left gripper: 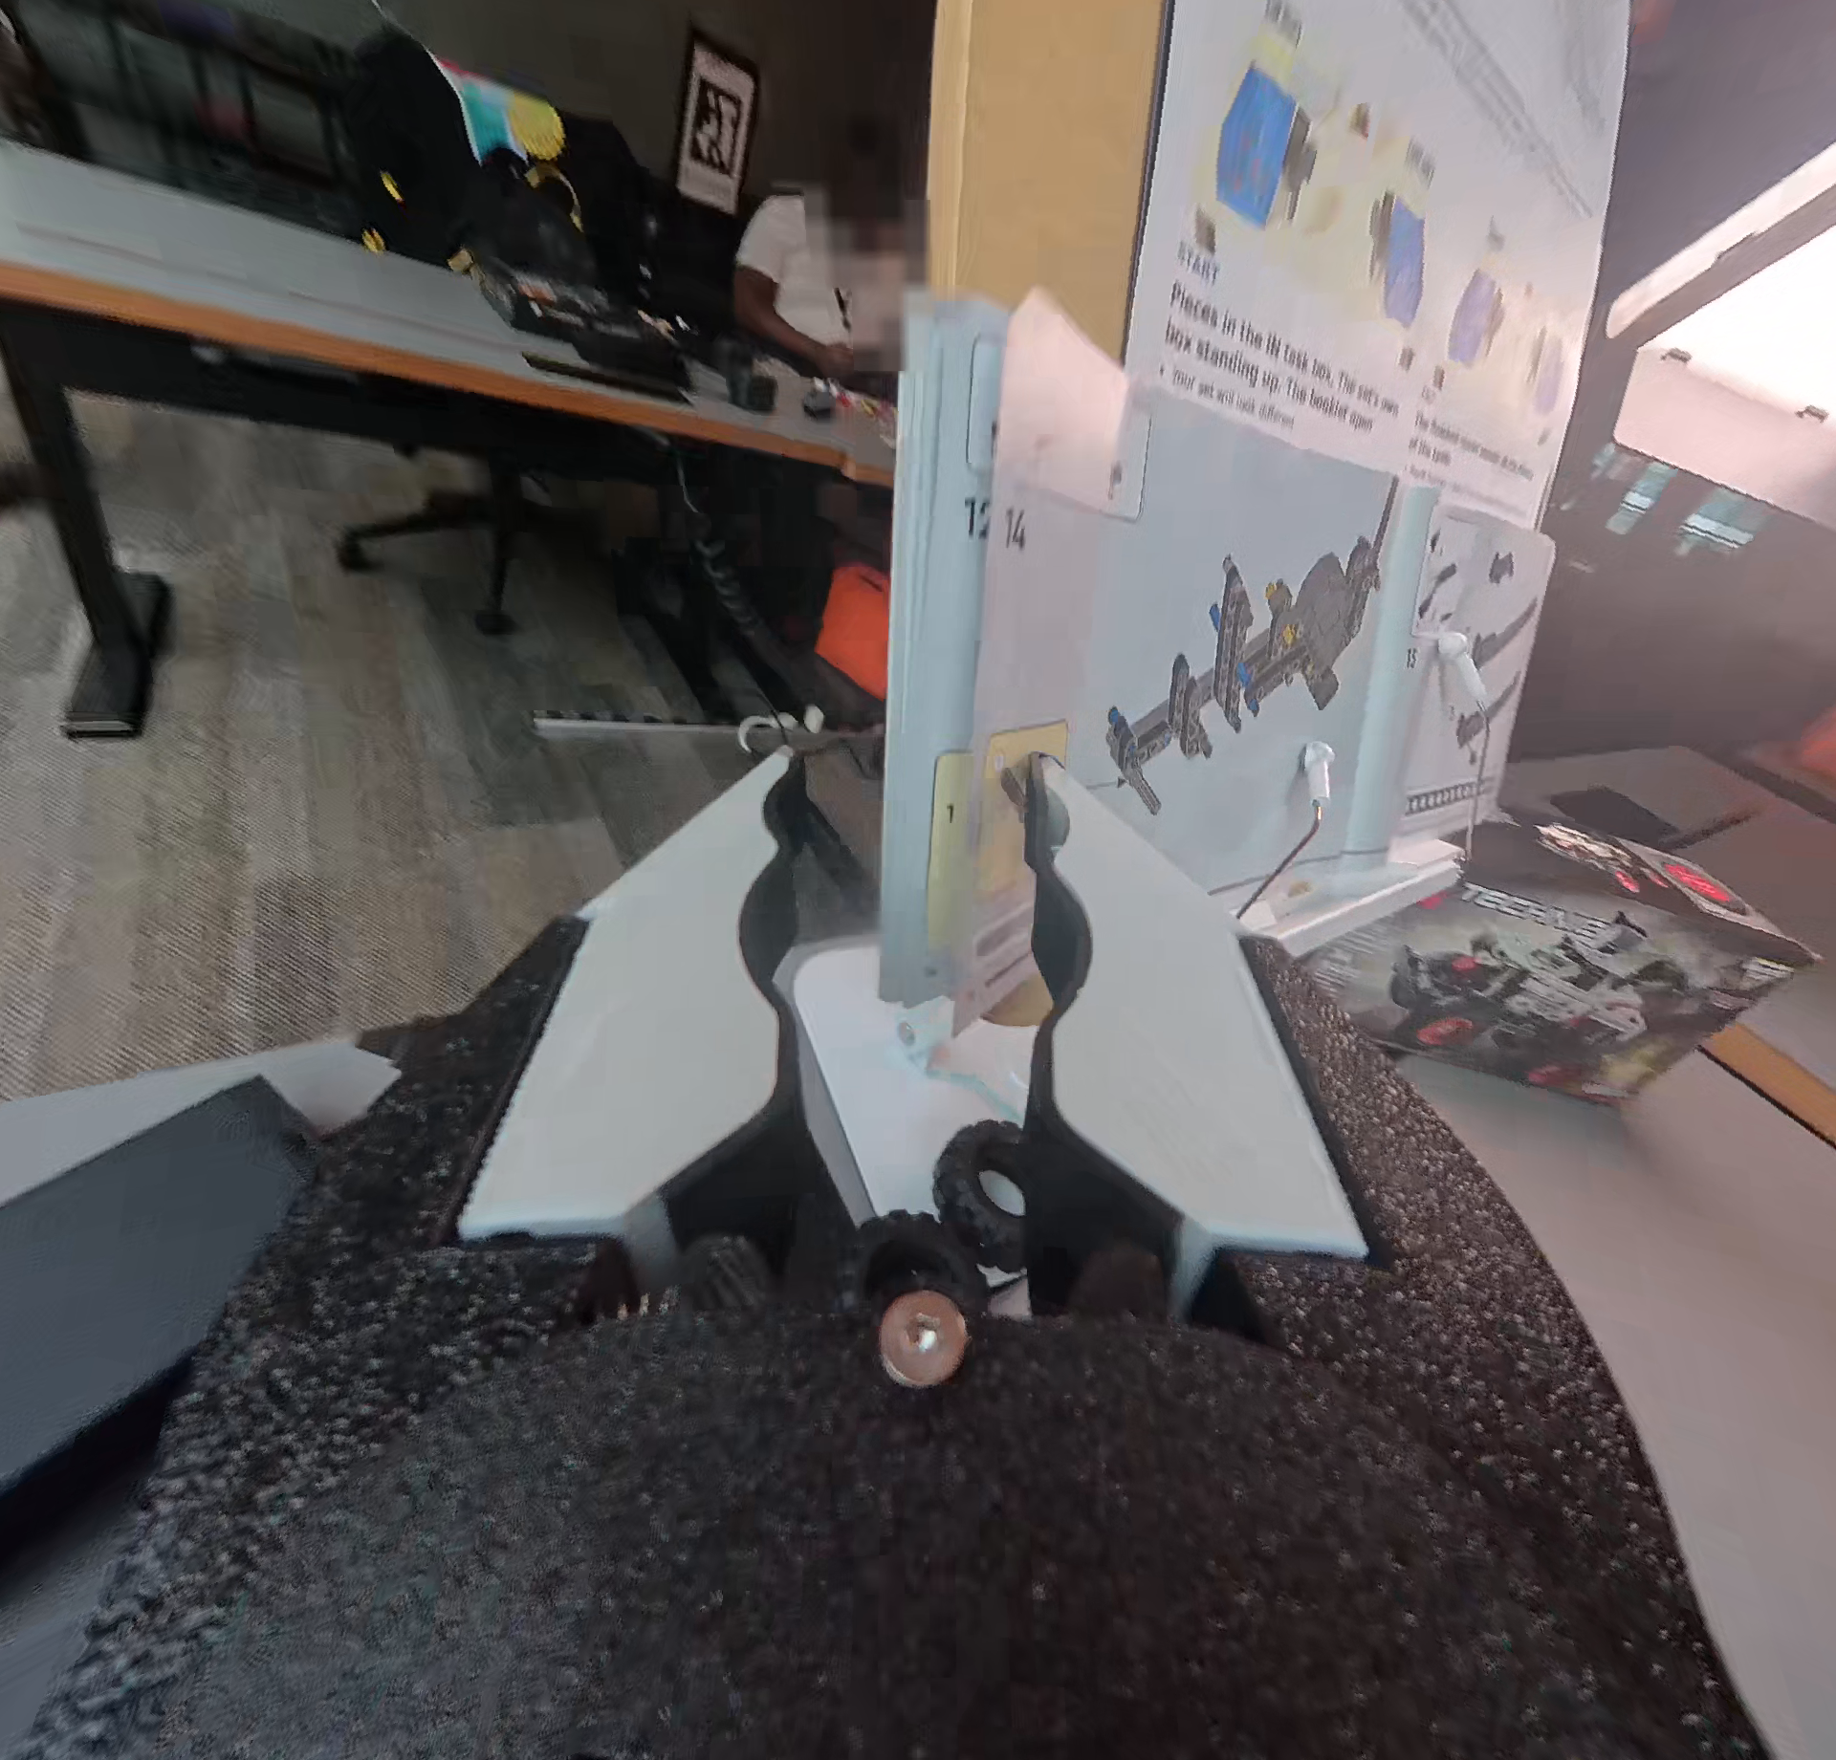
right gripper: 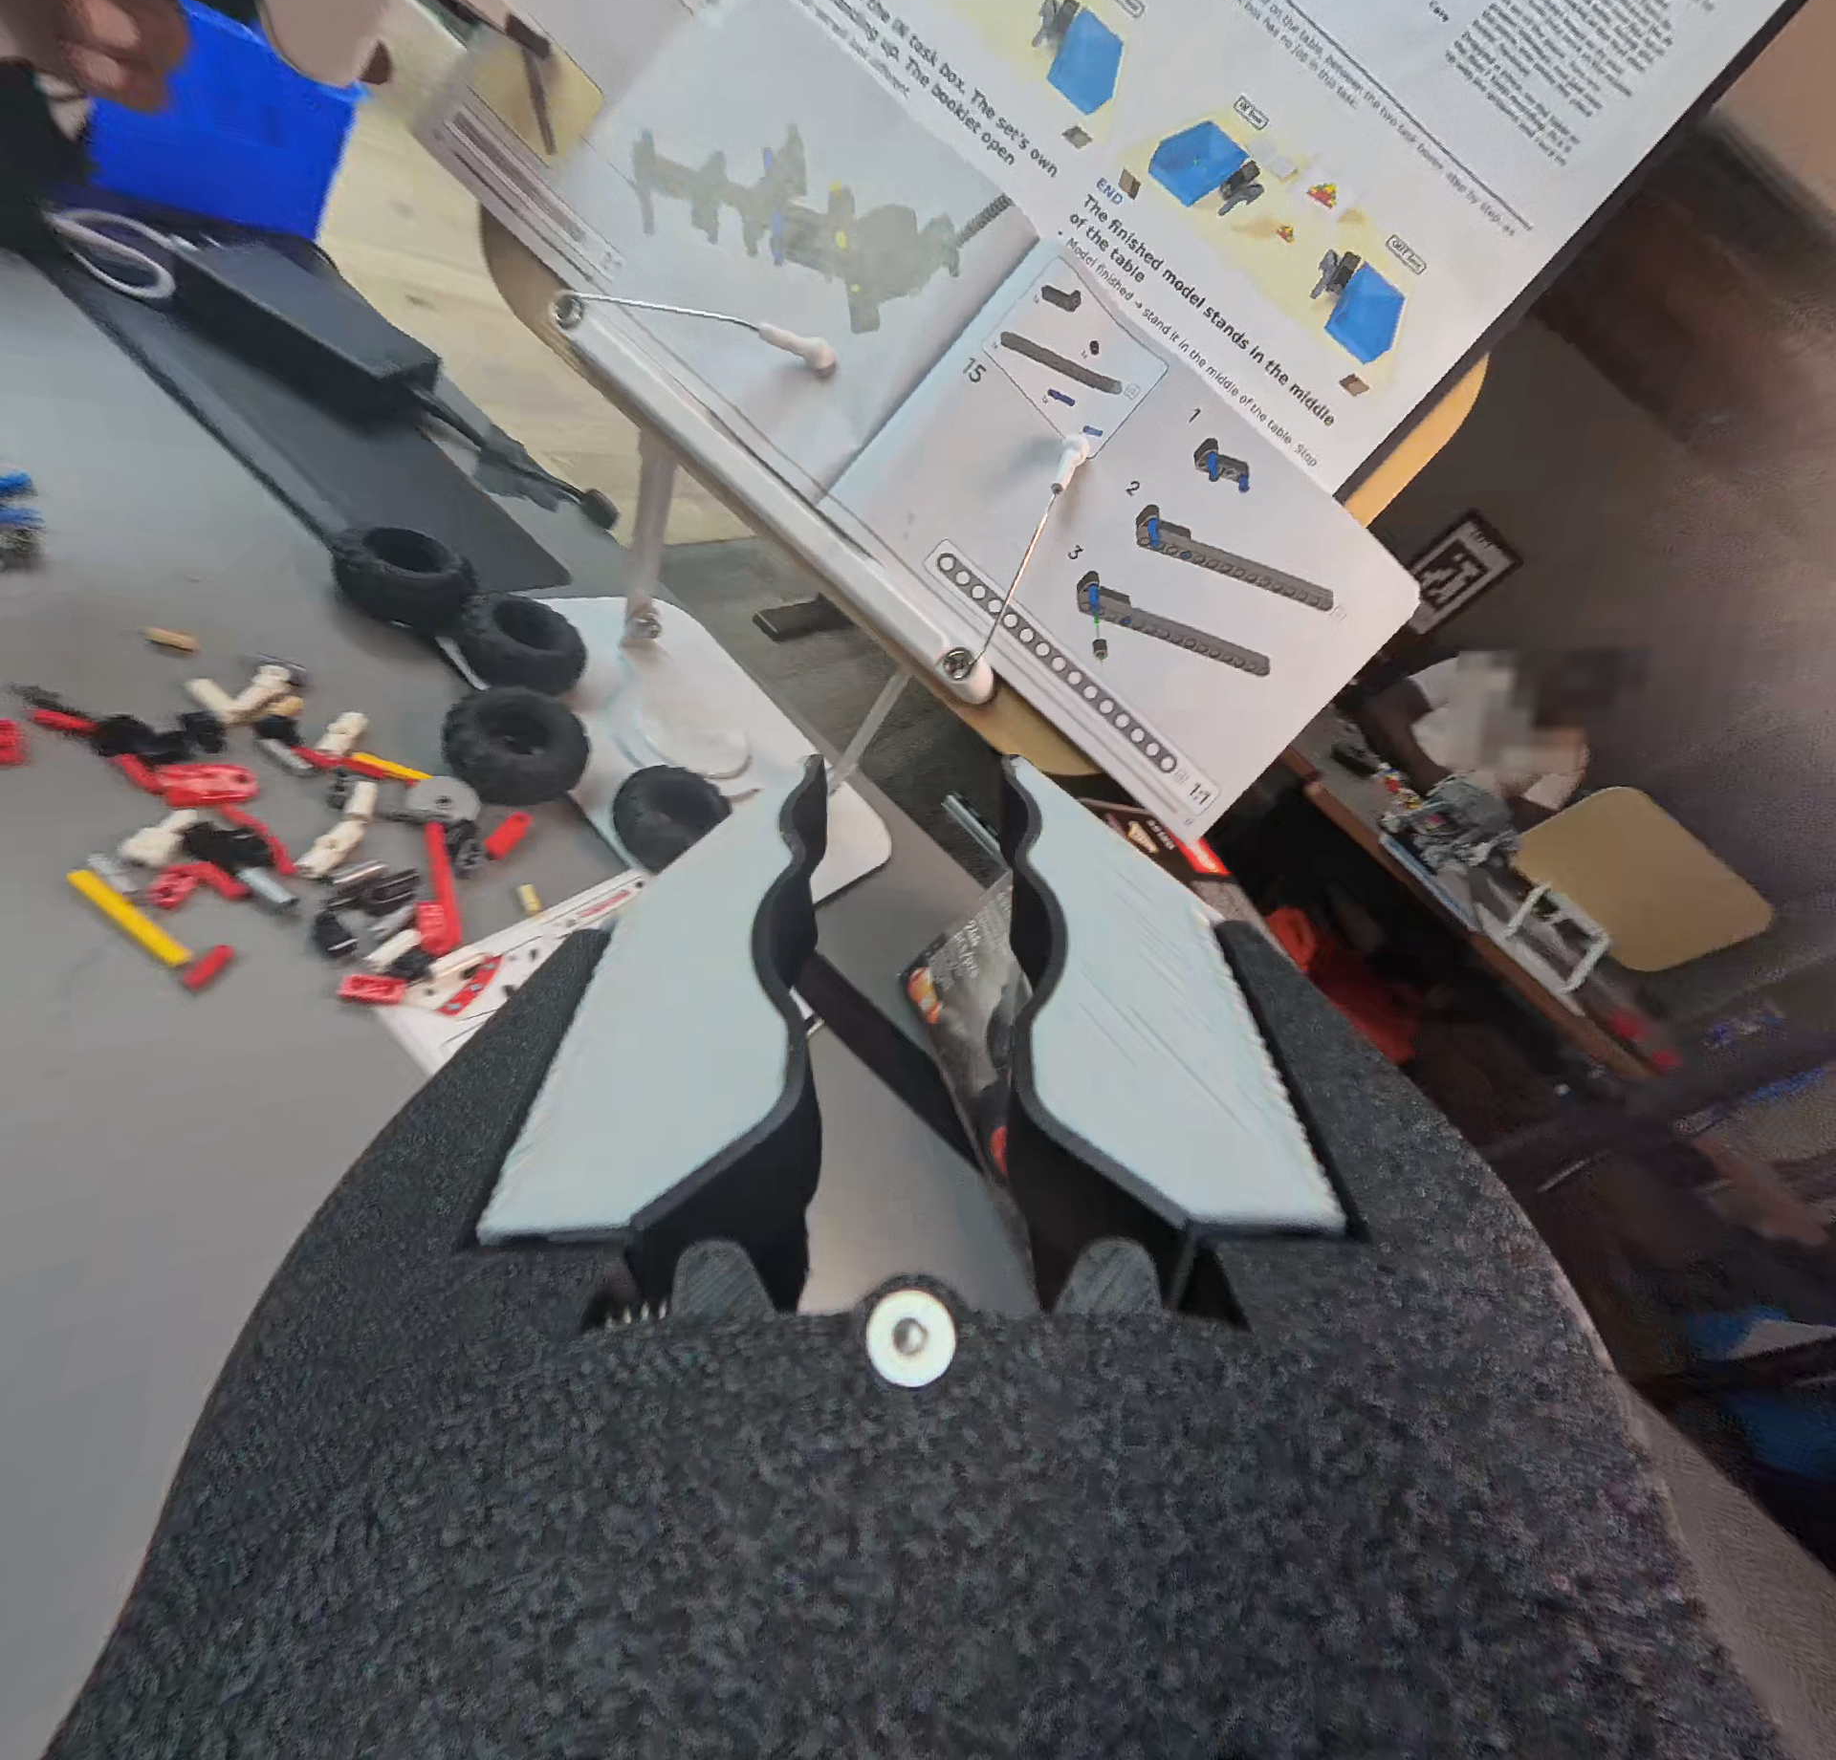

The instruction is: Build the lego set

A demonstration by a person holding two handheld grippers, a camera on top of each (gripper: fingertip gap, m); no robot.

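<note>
My left gripper (left gripper: 914, 779) is open, with the left edge of the instruction booklet's pages (left gripper: 929, 620) between its fingers. The booklet (right gripper: 844, 222) stands open on a white stand (right gripper: 695, 719), held by wire page clips. Two black tyres (left gripper: 984, 1186) lie by the stand's base below the left gripper. My right gripper (right gripper: 914, 779) is open and empty above the grey table (right gripper: 149, 1166), pointing at the booklet's lower right page. Several black tyres (right gripper: 512, 744) and a scatter of red, white, black and yellow Lego pieces (right gripper: 278, 838) lie to its left.
A large printed instruction sheet (left gripper: 1391, 222) stands behind the booklet. The set's box (left gripper: 1560, 967) lies right of the stand. A blue box (right gripper: 229, 123), a black power adapter (right gripper: 298, 322) and a person's hand (right gripper: 89, 34) are at far left. A person (left gripper: 795, 272) sits at another desk. One gripper's finger ends stand about 35 centimetres off the other's.
</note>
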